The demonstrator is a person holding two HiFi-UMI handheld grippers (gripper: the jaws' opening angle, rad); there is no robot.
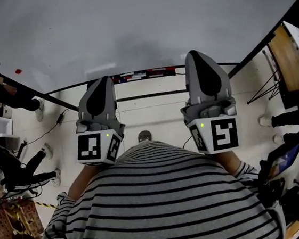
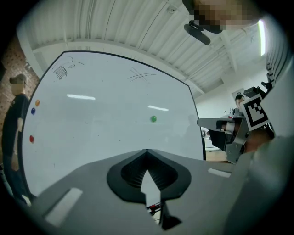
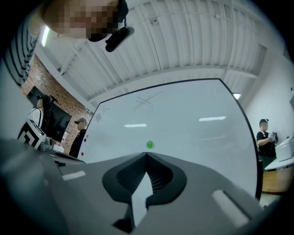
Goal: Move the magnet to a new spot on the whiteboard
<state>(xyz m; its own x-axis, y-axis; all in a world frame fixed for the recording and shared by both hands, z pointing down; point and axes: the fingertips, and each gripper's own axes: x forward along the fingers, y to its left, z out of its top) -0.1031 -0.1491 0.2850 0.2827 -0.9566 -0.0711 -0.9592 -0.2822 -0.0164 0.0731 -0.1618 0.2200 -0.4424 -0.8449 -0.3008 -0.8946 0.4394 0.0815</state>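
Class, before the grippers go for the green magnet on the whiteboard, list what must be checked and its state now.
1. Green magnet in sight on the whiteboard: ok.
2. Right gripper jaws apart for it: not ok, shut, empty.
3. Right gripper at the magnet: not ok, short of it.
4. Left gripper out of the way: ok, shut, empty.
5. Bare board around for a new spot: ok.
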